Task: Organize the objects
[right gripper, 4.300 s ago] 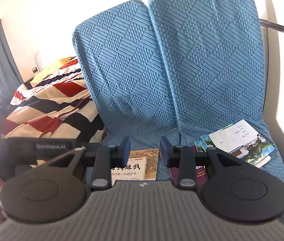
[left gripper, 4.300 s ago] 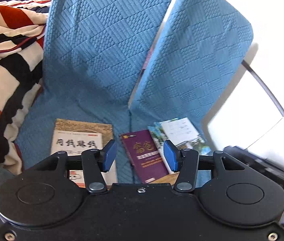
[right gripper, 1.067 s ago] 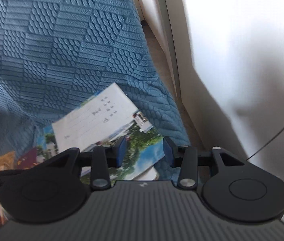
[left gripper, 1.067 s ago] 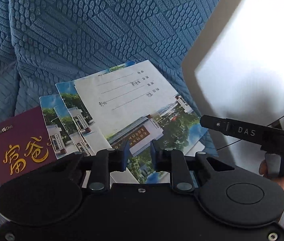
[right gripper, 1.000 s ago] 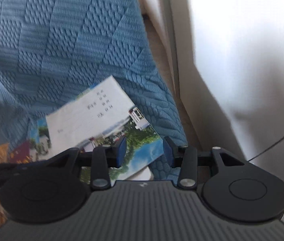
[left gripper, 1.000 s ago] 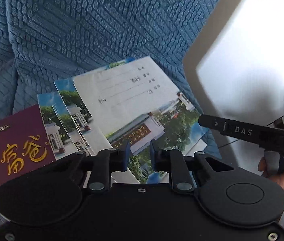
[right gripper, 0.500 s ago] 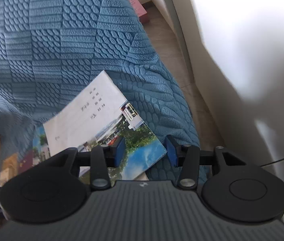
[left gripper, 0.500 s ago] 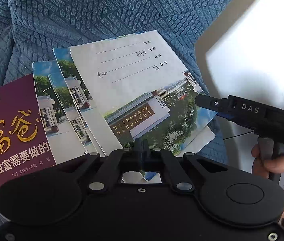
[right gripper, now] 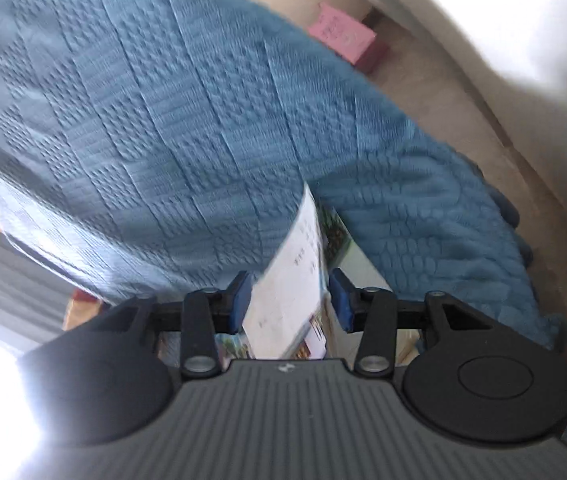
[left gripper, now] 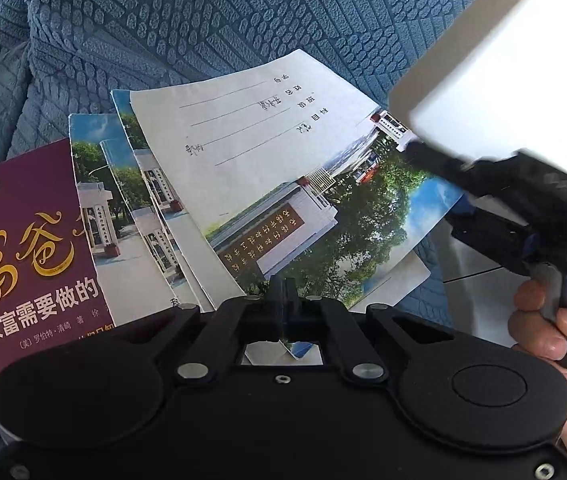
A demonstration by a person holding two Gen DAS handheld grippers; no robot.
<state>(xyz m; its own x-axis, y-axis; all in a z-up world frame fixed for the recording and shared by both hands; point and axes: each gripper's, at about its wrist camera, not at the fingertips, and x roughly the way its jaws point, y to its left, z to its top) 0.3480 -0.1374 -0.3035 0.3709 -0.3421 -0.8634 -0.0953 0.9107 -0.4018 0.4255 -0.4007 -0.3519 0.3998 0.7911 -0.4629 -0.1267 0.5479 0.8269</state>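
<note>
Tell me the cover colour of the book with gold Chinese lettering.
Dark maroon book with gold and white lettering; clearest in the left wrist view.

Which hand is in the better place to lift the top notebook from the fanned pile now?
Left. The left tool is already shut on the near edge of the top notebook. The right tool has been closing, with that notebook's corner between its pads, not yet pressed.

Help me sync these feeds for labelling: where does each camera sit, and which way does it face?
Left wrist: on the left gripper, looking steeply down at the notebooks and purple book; a hand shows.
Right wrist: on the right gripper, rolled, facing the blue sofa; no body.
Shared: top notebook, sofa.
</note>
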